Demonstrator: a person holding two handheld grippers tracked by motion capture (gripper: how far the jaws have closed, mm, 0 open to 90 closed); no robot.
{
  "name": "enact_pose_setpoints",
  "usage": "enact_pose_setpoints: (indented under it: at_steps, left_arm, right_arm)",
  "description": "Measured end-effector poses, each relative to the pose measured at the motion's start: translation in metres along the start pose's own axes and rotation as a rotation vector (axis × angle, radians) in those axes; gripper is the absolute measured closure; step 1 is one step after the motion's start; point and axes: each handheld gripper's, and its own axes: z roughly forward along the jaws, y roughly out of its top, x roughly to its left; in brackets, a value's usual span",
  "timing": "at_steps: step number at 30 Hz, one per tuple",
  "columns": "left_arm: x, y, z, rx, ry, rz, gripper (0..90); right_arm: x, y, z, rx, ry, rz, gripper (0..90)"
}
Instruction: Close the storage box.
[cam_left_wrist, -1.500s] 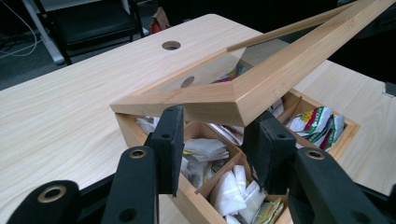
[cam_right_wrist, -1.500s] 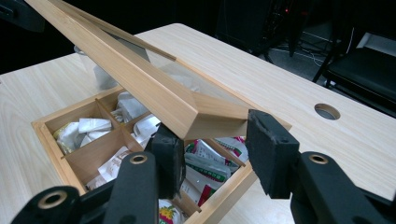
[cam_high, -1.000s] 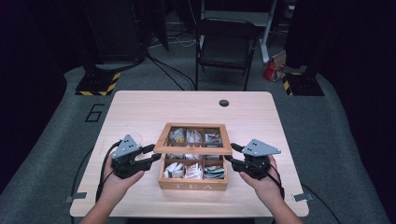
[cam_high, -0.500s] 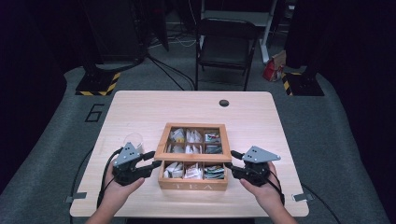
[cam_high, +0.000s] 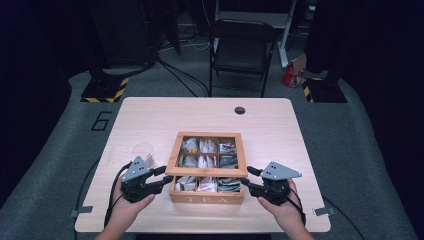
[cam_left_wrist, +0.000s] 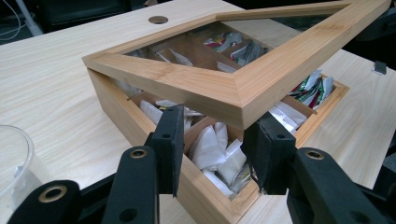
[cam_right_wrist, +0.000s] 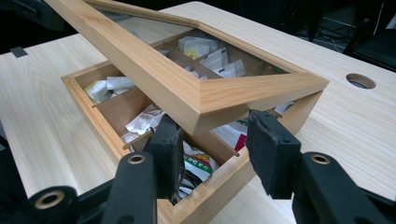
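Lid (cam_left_wrist: 243, 88) far corner runs off the top edge in left gripper view. Glass cup (cam_left_wrist: 11, 163) cut by the left edge there. Tea bag (cam_high: 207, 185) labels too small to read from above. Lid hides the far compartments.

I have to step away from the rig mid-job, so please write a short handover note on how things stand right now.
Left gripper: jaws either side of the front left corner of the glass-paned lid; whether they press on it is unclear.
Right gripper: likewise at the lid's front right corner.
Wooden tea box: near the table's front edge, compartments full of tea bags; a clear cup stands to its left.
Done: lid raised at the front, partly open.
Left: probably swing the lid fully back, then take out a tea bag.
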Motion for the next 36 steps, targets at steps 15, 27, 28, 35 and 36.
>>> enact_pose_setpoints:
  at_steps: [15, 27, 28, 35, 36]
  left_arm:
    - [-0.003, -0.015, 0.001, 0.041, -0.002, 0.017, 57.9]
    - [-0.007, -0.028, 0.004, 0.088, -0.014, 0.023, 57.8]
    - [-0.008, -0.029, 0.005, 0.092, -0.018, 0.024, 57.8]
    - [-0.011, -0.035, 0.006, 0.133, -0.028, 0.026, 57.7]
    - [-0.011, -0.035, 0.005, 0.134, -0.032, 0.029, 57.5]
  right_arm:
    - [0.004, -0.015, 0.004, 0.044, 0.018, 0.011, 55.1]
    - [0.008, -0.027, 0.009, 0.089, 0.039, 0.016, 54.7]
    - [0.009, -0.028, 0.009, 0.095, 0.039, 0.016, 54.8]
    - [0.011, -0.034, 0.008, 0.129, 0.060, 0.014, 54.6]
    - [0.011, -0.034, 0.007, 0.133, 0.059, 0.013, 54.7]
